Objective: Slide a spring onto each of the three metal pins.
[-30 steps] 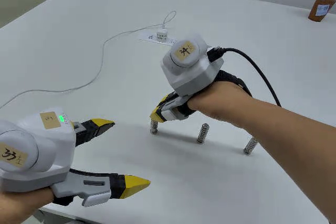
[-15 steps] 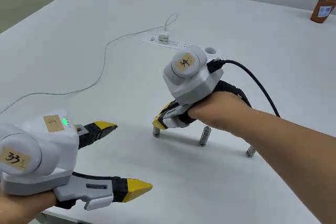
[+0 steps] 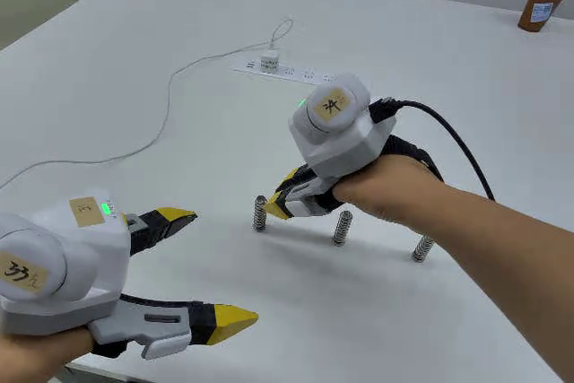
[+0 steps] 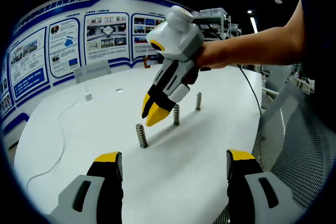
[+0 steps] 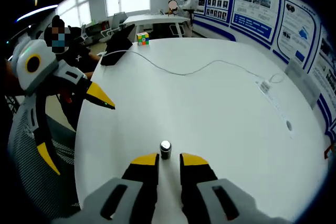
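One spring point(image 5: 166, 149) fronts the barely parted right gripper point(image 5: 169, 158).

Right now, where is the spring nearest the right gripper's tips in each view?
Head view: spring at centre, left of the right gripper tips.
Left gripper view: spring centre-left, below those tips.
Right gripper view: spring low centre, before the jaws.
Shared landmark: the white cable.

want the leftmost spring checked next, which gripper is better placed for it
Right: the right gripper hovers just beside that spring, tips aimed at it; the left gripper sits open, farther back.
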